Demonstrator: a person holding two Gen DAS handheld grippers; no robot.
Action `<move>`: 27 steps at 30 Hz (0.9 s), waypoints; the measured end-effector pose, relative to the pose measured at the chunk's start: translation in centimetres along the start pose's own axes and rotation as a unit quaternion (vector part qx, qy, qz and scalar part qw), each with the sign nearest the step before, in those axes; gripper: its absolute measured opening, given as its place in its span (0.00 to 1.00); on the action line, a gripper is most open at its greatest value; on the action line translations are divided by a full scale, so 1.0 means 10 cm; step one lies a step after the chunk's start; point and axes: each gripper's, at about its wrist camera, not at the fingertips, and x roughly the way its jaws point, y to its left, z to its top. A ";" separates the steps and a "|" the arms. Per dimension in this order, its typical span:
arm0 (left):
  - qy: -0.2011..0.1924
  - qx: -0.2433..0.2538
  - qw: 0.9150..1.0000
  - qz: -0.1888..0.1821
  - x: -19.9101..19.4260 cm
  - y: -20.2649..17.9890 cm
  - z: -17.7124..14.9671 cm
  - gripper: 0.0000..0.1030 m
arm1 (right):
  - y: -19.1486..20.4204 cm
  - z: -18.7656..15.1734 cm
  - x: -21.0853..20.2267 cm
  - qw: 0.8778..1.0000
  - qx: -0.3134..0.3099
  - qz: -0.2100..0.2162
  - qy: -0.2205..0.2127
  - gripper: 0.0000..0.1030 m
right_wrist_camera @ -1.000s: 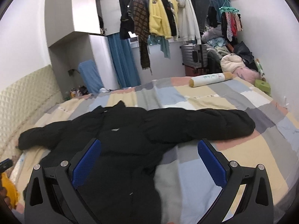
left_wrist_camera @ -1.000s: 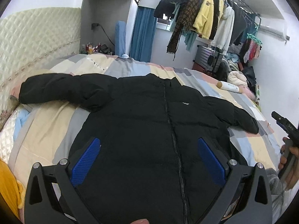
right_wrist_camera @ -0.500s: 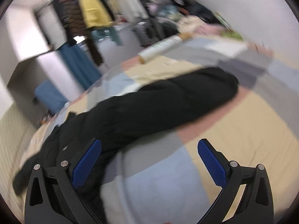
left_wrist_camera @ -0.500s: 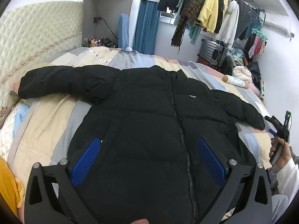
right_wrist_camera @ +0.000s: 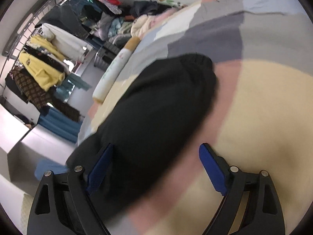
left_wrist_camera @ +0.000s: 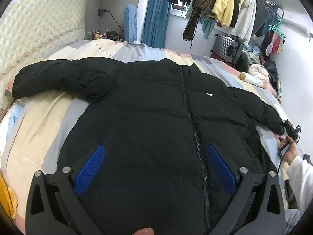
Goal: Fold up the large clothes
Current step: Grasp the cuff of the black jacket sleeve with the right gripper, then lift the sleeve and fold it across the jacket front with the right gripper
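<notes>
Jacket: your black puffer jacket [left_wrist_camera: 156, 121] lies face up and zipped on the bed [left_wrist_camera: 39, 129], filling the centre of the left wrist frame; its collar points to the upper centre.
Left sleeve area: one sleeve [left_wrist_camera: 54, 76] stretches toward the left edge of the frame, ending near the quilted headboard [left_wrist_camera: 39, 23].
Right sleeve area: the other sleeve [right_wrist_camera: 156, 113] runs to the right edge of the left wrist frame; in the right wrist frame it crosses the centre, cuff toward the upper right.
Left gripper: your left gripper [left_wrist_camera: 156, 168] hovers over the lower front of the jacket, jaws spread wide, blue pads [left_wrist_camera: 90, 170] clear of the fabric.
Right gripper: your right gripper [right_wrist_camera: 156, 168] is tilted, with jaws apart; they have just been closing. The sleeve lies between them, near the left pad; whether that pad touches is not discernible. The frame is blurred.
Right hand: your hand [left_wrist_camera: 291, 150] with a white cuff shows at the right edge of the left wrist frame, beside the sleeve's cuff.
Surroundings: a clothes rail [left_wrist_camera: 225, 5] hangs at the upper right; a roll pillow [right_wrist_camera: 115, 68] lies on the bed beyond the sleeve.
</notes>
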 end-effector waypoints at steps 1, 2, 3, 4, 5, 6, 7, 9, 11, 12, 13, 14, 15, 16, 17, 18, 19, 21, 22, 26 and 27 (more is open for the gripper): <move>0.001 -0.001 1.000 0.004 0.02 0.00 0.00 1.00 | 0.02 0.04 0.04 1.000 -0.012 0.001 -0.008 0.80; 0.002 -0.003 1.000 0.005 0.06 0.02 0.00 1.00 | 0.04 0.08 0.09 1.000 -0.022 0.003 -0.010 0.80; 0.003 -0.005 1.000 0.002 0.09 0.02 0.00 1.00 | 0.05 0.11 0.14 1.000 -0.028 0.004 -0.010 0.80; 0.004 -0.008 1.000 0.001 0.13 0.04 0.00 1.00 | 0.05 0.13 0.21 1.000 -0.029 0.008 -0.007 0.81; 0.005 -0.011 1.000 0.003 0.16 0.05 0.01 1.00 | 0.05 0.14 0.28 0.999 -0.030 0.009 -0.001 0.81; 0.008 -0.015 1.000 0.003 0.21 0.07 0.01 1.00 | 0.06 0.14 0.33 0.999 -0.037 0.006 0.001 0.81; 0.010 -0.017 1.000 0.002 0.23 0.08 0.01 1.00 | 0.08 0.14 0.37 0.999 -0.048 0.006 0.002 0.82; 0.014 -0.024 1.000 -0.004 0.31 0.09 0.00 1.00 | 0.12 0.14 0.39 0.998 -0.057 0.011 0.004 0.82; 0.017 -0.026 1.000 -0.005 0.35 0.10 -0.01 1.00 | 0.17 0.18 0.41 0.998 -0.057 0.011 0.000 0.81; 0.020 -0.025 0.999 -0.006 0.36 0.09 -0.02 1.00 | 0.18 0.19 0.40 0.998 -0.058 0.012 -0.005 0.77; 0.022 -0.023 0.999 -0.005 0.37 0.09 -0.03 1.00 | 0.19 0.18 0.37 0.998 -0.059 0.015 -0.007 0.69; 0.023 -0.021 1.000 -0.002 0.38 0.09 -0.03 1.00 | 0.23 0.20 0.36 0.998 -0.062 0.018 -0.010 0.63; 0.023 -0.019 1.000 -0.001 0.38 0.10 -0.03 1.00 | 0.26 0.20 0.30 0.997 -0.070 0.017 -0.016 0.45; 0.022 -0.018 1.000 0.000 0.37 0.09 -0.04 1.00 | 0.29 0.22 0.29 0.997 -0.075 0.018 -0.016 0.27; 0.020 -0.017 1.000 0.001 0.36 0.10 -0.04 1.00 | 0.33 0.23 0.25 0.996 -0.083 0.018 -0.015 0.21; 0.018 -0.017 1.000 0.001 0.34 0.10 -0.03 1.00 | 0.37 0.25 0.20 0.996 -0.091 0.017 -0.014 0.16; 0.017 -0.017 1.000 0.000 0.33 0.10 -0.02 1.00 | 0.42 0.27 0.12 0.995 -0.102 0.013 -0.018 0.12; 0.013 -0.017 1.000 -0.004 0.30 0.11 -0.02 1.00 | 0.52 0.32 -0.01 0.993 -0.117 0.006 -0.027 0.09; 0.010 -0.016 1.000 -0.004 0.27 0.11 -0.02 1.00 | 0.56 0.35 -0.11 0.992 -0.122 0.002 -0.034 0.08; 0.000 -0.019 1.000 -0.013 0.19 0.13 -0.01 1.00 | 0.75 0.52 -0.49 0.990 -0.128 0.000 -0.058 0.06; 0.000 -0.020 1.000 -0.018 0.17 0.13 -0.01 1.00 | 0.81 0.56 -0.56 0.990 -0.129 0.000 -0.062 0.06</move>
